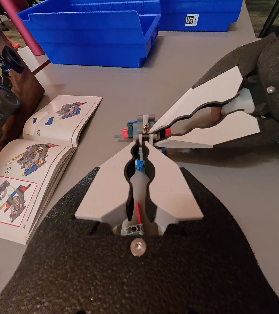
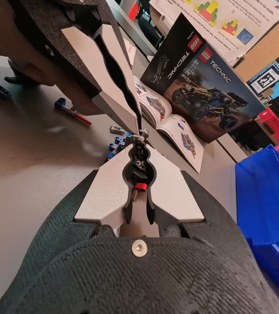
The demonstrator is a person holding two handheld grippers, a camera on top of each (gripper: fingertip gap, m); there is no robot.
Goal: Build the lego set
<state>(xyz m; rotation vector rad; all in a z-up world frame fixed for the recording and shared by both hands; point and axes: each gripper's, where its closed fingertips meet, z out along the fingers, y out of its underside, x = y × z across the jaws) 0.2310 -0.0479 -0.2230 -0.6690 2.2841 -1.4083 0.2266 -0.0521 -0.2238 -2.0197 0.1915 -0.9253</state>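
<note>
A small brick assembly [image 1: 142,125] of grey, black, red and blue parts with a metal spring sits low over the grey table [image 1: 203,186], between both grippers. My left gripper [image 1: 140,142] is shut on a thin grey part at the assembly's near edge. In the right wrist view it comes in from the upper left [image 2: 141,130]. My right gripper [image 2: 138,147] is shut on the assembly's black beam [image 2: 139,163]. It also shows in the left wrist view [image 1: 153,137], reaching in from the right with a red and black part between its fingers.
An open instruction booklet [image 1: 42,153] and a toy-car box [image 1: 2,85] lie left. Blue bins [image 1: 92,37] stand behind. Loose parts lie on the table: a red axle with a blue connector [image 2: 72,110], a small grey beam [image 2: 117,130], and blue pieces [image 2: 115,144]. Less than 4 cm separates the two grippers' tips.
</note>
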